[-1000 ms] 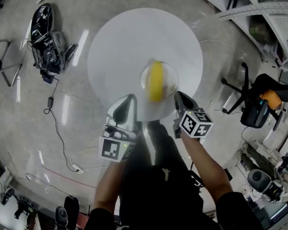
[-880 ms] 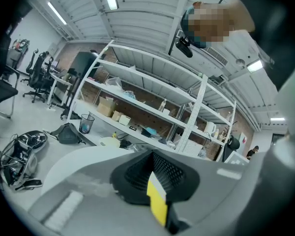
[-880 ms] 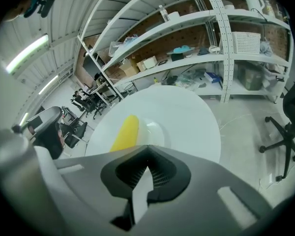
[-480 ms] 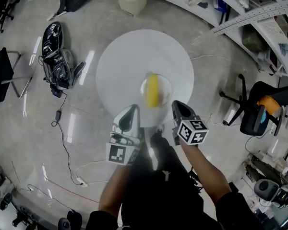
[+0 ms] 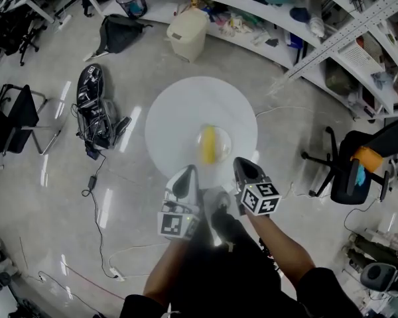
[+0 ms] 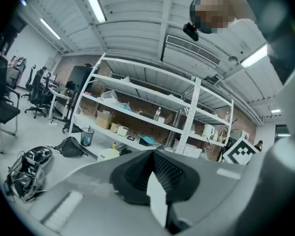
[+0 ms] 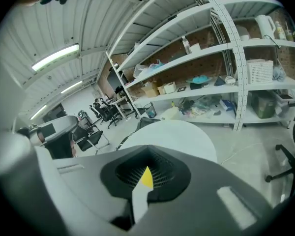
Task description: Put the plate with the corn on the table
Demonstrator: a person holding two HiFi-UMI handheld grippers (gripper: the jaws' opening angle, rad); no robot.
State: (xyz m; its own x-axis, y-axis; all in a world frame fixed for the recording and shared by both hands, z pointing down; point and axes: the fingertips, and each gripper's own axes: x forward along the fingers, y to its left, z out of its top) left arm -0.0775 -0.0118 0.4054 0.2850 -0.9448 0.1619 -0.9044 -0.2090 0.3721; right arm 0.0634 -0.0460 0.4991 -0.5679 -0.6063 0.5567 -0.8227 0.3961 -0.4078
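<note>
Over the round table (image 5: 172, 111), centre | plate (image 5: 226, 142) with corn (image 5: 208, 144) seemingly carried above it | left gripper (image 5: 188, 173) clamped on rim at 7 o'clock, right gripper (image 5: 241, 165) at 5 | risk: uneven lowering tilts plate, corn rolls off

In the head view, the corn (image 5: 209, 144) lies on the plate (image 5: 224, 138), at frame centre over the lower half of the round table (image 5: 179, 111). Your left gripper (image 5: 188, 175) sits at the plate's lower left and your right gripper (image 5: 243, 167) at its lower right. A bin (image 5: 187, 34) stands above the table, and a chair (image 5: 351, 167) at the right edge.
</note>
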